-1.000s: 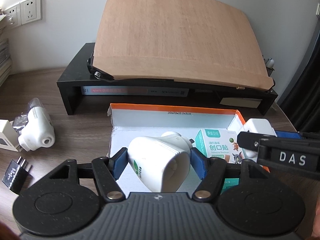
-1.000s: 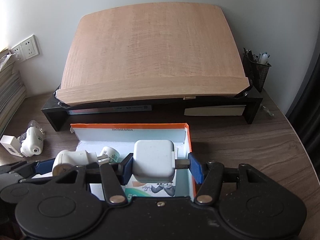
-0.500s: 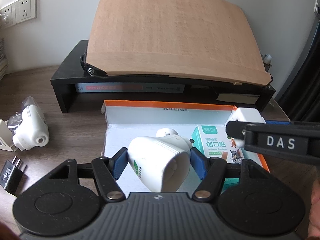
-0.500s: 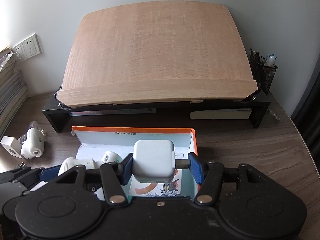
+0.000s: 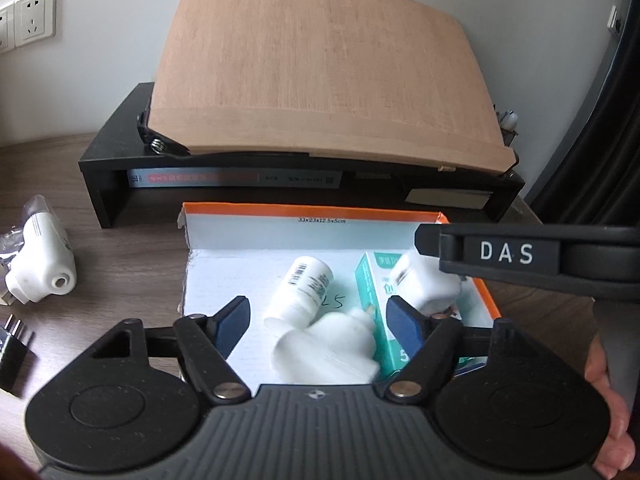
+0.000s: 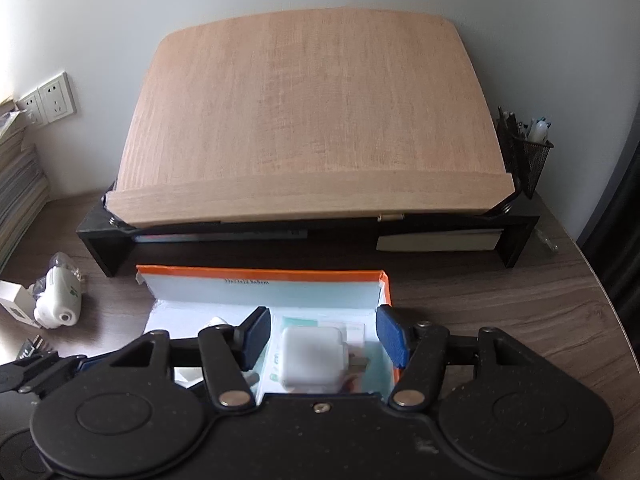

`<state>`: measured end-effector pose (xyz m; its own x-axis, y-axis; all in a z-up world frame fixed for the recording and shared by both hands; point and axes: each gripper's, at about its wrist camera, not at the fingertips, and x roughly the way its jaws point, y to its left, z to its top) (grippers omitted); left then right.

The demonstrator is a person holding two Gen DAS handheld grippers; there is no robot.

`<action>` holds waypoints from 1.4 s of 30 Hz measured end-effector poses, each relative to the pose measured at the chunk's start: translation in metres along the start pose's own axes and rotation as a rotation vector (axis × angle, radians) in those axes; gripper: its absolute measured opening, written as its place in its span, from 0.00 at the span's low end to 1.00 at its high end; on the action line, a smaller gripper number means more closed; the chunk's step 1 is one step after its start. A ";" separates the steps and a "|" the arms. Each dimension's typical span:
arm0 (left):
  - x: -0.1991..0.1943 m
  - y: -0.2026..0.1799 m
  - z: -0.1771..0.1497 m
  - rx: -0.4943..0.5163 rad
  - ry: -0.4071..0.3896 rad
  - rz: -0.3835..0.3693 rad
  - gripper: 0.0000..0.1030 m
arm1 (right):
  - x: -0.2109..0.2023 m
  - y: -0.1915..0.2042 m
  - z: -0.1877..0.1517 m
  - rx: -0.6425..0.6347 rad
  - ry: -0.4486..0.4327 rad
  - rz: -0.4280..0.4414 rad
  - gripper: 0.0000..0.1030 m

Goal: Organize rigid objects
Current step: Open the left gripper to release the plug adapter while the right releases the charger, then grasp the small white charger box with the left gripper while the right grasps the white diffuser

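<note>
White glossy plastic plug adapter [image 5: 326, 350] lies loose in the orange-rimmed cardboard box [image 5: 308, 210], narrow end pointing away; the left gripper [image 5: 318, 322] has just opened, pads clear. Right gripper [image 6: 324, 334] likewise spread wide above a rounded white charger cube [image 6: 312, 358].

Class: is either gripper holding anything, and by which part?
Nothing. Left gripper and right gripper have just opened; white plug and square white charger lie free.

Home study or office corner — dark wood desk [image 6: 500, 304], black monitor riser [image 6: 516, 236] at twelve o'clock, mesh pen holder [image 6: 528, 160] at two, wall sockets [image 6: 56, 98] and stacked papers [image 6: 16, 196] at ten.
</note>
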<state>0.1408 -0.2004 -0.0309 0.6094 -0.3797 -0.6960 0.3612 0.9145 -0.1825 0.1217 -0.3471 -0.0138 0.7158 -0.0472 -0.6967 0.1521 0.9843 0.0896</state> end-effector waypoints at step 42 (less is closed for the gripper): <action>-0.092 0.225 -0.009 -0.225 -0.118 0.335 0.96 | -0.036 0.170 -0.020 -0.060 -0.009 0.068 0.76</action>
<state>0.1594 0.0414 -0.0145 0.7486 -0.0572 -0.6605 -0.0258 0.9930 -0.1153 0.1086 -0.1753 0.0122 0.7295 0.0190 -0.6838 0.0620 0.9937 0.0937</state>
